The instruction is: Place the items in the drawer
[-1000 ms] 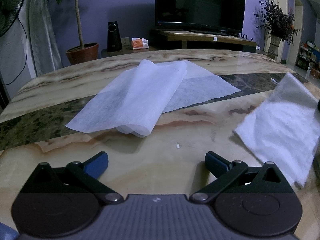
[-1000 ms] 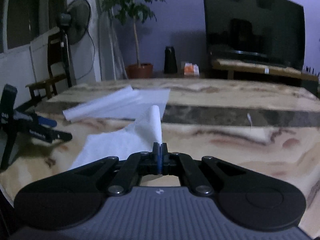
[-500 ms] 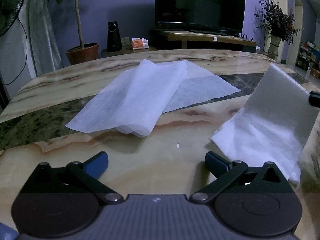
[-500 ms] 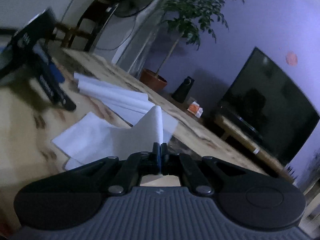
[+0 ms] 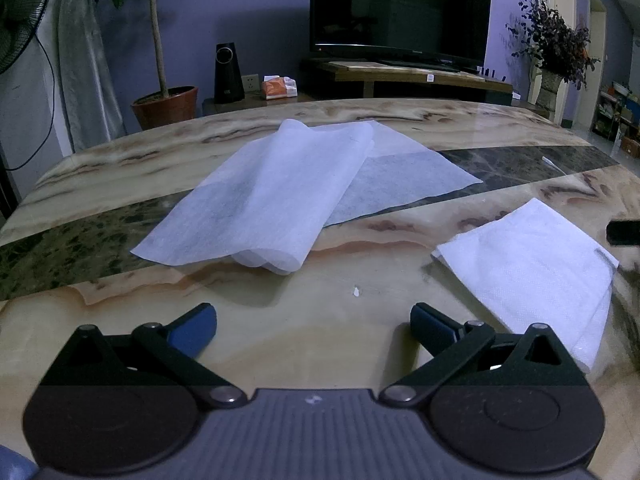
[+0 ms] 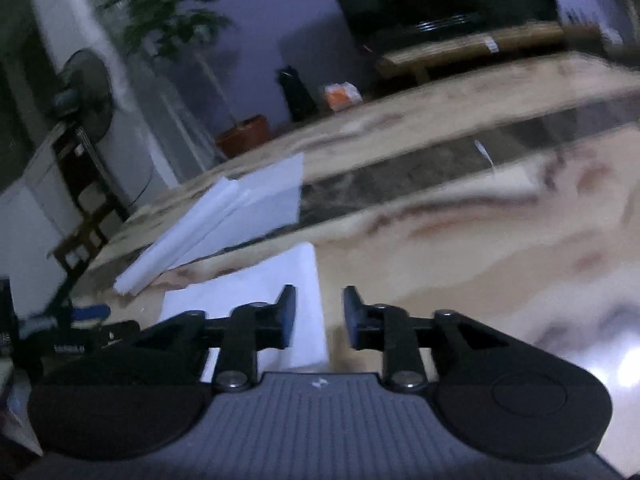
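Left wrist view gives a sharp, steady look across the marble-patterned desk, and it alone shows the whole folded white tissue lying flat, its corners roughly squared, a few layers showing at the near edge and a fine dimpled texture on top. That tissue lies to the right of the big thin sheet, well apart from it, and the big sheet is see-through enough for the dark stripe of the desk to show beneath. A small white crumb sits just in front of the big sheet. The left gripper hangs released, jaws spread wide over bare desk with nothing between them. Beyond the big sheet stand a television, a potted tree and a speaker.

Right wrist view is tilted and smeared with blur. It shows what the other cannot: the right gripper has just been opening, its jaws now parted a little, and the tissue's right-hand edge runs down into the gap, though no pad presses on it. The big sheet lies beyond that tissue, up and left.
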A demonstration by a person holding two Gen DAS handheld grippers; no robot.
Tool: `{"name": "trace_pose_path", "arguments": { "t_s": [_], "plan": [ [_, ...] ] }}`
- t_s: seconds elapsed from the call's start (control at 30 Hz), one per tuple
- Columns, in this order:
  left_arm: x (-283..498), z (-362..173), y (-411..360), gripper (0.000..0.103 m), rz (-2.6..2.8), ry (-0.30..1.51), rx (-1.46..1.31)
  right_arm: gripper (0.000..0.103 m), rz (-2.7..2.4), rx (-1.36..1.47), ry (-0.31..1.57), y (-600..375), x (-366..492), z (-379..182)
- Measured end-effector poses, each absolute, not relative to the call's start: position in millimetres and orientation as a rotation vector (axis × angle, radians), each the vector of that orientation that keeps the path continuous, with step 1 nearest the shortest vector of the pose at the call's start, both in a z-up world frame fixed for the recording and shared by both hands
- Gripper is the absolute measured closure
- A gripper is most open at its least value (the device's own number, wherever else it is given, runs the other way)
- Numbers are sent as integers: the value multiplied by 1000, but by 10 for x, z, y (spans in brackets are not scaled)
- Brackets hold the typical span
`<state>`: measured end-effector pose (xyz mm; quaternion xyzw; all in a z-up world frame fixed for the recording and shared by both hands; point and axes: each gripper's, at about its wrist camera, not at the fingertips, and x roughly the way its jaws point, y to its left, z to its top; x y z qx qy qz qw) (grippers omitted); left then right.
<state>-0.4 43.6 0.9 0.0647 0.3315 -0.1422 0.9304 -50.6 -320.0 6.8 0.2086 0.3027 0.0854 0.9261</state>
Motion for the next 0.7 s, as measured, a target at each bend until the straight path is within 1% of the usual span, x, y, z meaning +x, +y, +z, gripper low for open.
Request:
{"name": "trace_pose_path", "arguments": {
  "t_s": [0.07,0.3,0.33,0.37,0.4,0.43,0.47,0.6,0.7],
  "plan": [
    [-4,9,436,0,-291,679,132,74,160,428,647,-3172,-499,22],
    [-4,9,435,0,-291,679,132,74,199,204,643,-2778,-632,23],
    [-4,9,435,0,-291,679,132,76,209,156,641,-2711,-646,25],
    [-4,9,435,0,-291,679,132,84,215,109,639,-2649,-659,24],
    [-4,8,435,0,-291,679,132,96,219,84,635,-2619,-663,20],
    [-4,8,435,0,-291,679,132,97,222,73,630,-2610,-660,13],
    [-4,8,435,0,-291,679,132,101,224,72,626,-2613,-662,8],
    [-3,8,435,0,-291,679,132,102,230,110,601,-2683,-667,23],
    [-3,8,435,0,-291,679,132,102,214,123,509,-2788,-742,208]
  ]
}}
